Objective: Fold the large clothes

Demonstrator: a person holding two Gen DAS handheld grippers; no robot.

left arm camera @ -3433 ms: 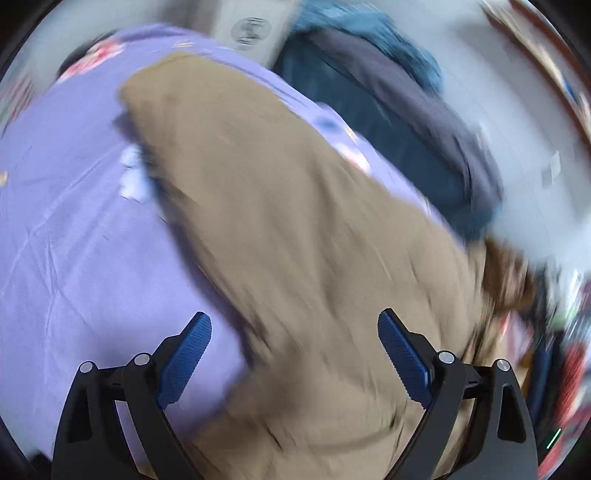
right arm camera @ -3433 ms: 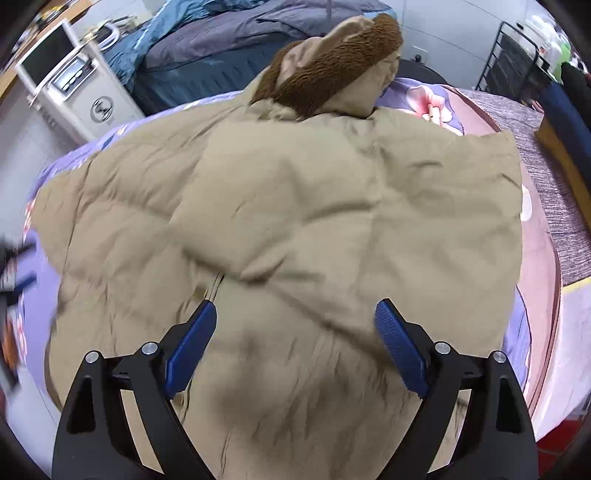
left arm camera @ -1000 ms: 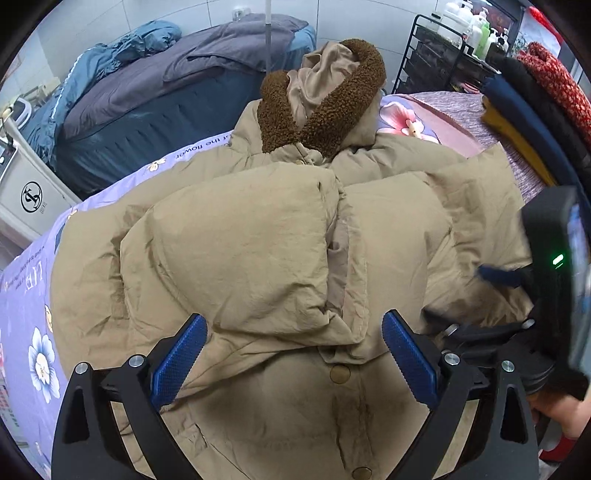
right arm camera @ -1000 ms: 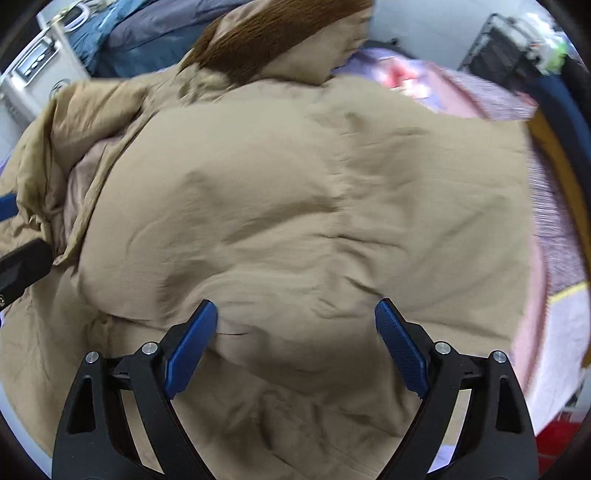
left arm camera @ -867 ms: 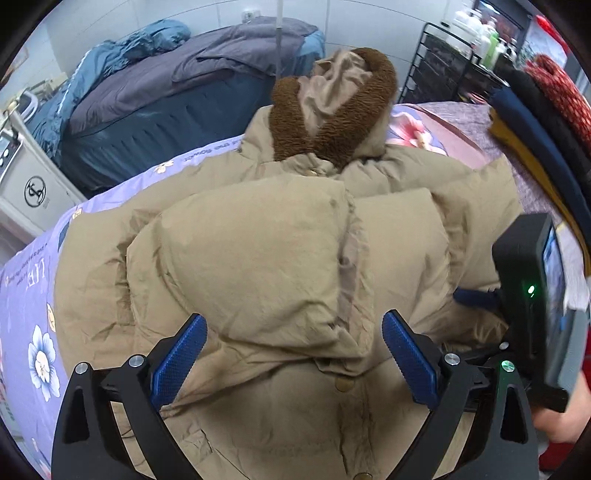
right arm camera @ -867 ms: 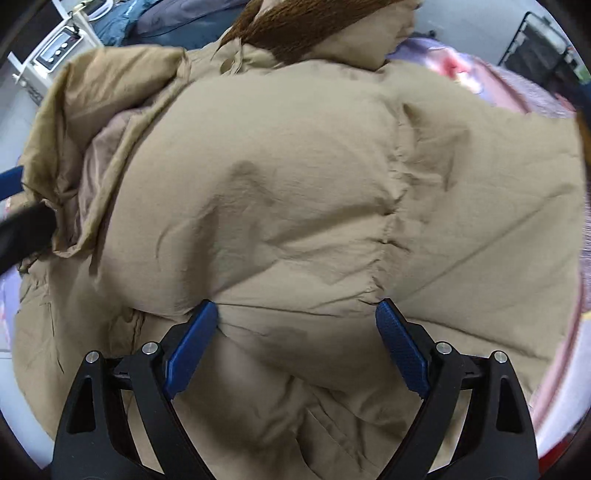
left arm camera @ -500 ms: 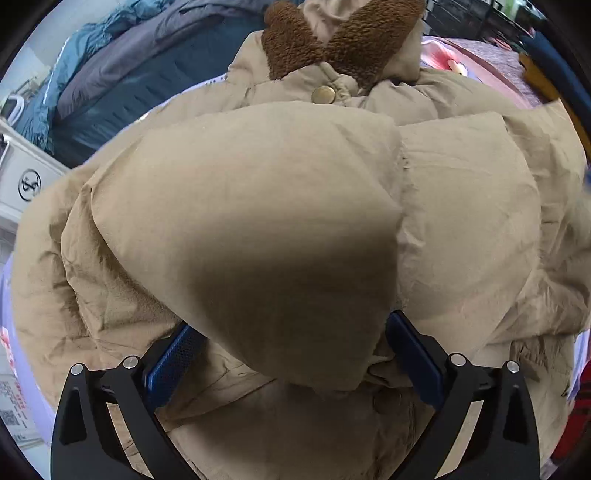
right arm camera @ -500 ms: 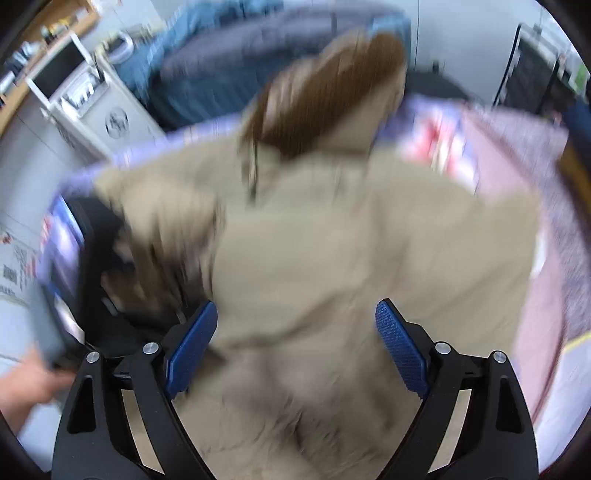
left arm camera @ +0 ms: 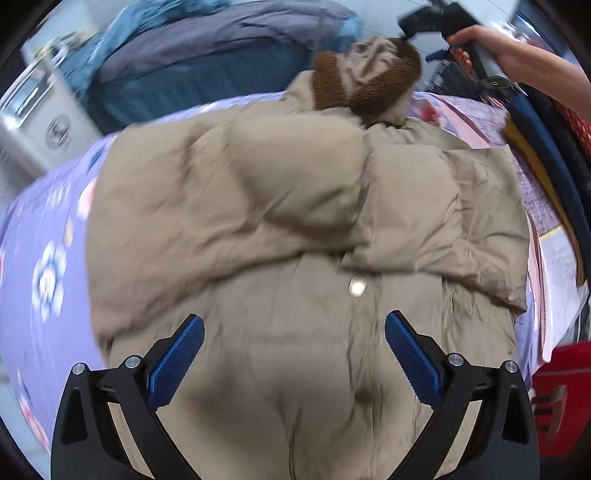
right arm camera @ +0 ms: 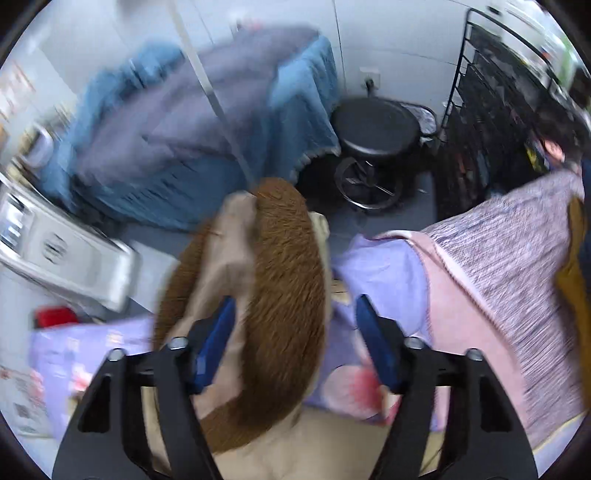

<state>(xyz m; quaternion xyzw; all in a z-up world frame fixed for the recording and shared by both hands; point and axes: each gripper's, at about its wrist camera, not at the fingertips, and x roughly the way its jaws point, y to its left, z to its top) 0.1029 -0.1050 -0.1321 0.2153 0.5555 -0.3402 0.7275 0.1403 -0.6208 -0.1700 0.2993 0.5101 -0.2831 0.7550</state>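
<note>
A tan padded coat (left arm camera: 288,229) lies on a purple flowered bed sheet (left arm camera: 44,266), both sleeves folded in over its front. Its hood (left arm camera: 365,81) with brown fleece trim points to the far side. My left gripper (left arm camera: 293,343) is open and empty, hovering above the coat's lower front. My right gripper (right arm camera: 295,336) is open with the hood's brown trim (right arm camera: 284,306) between its jaws. The right gripper also shows in the left wrist view (left arm camera: 424,18), held by a hand at the hood's top.
A bed with blue and grey covers (right arm camera: 177,133) stands beyond. A black stool (right arm camera: 376,133) and a black wire rack (right arm camera: 491,103) are behind the hood. A white cabinet (right arm camera: 55,251) is at left. Stacked clothes (left arm camera: 546,155) lie at right.
My left gripper has pulled back from the folded sleeve to the coat's lower front. My right gripper has moved from the coat's body up to the hood.
</note>
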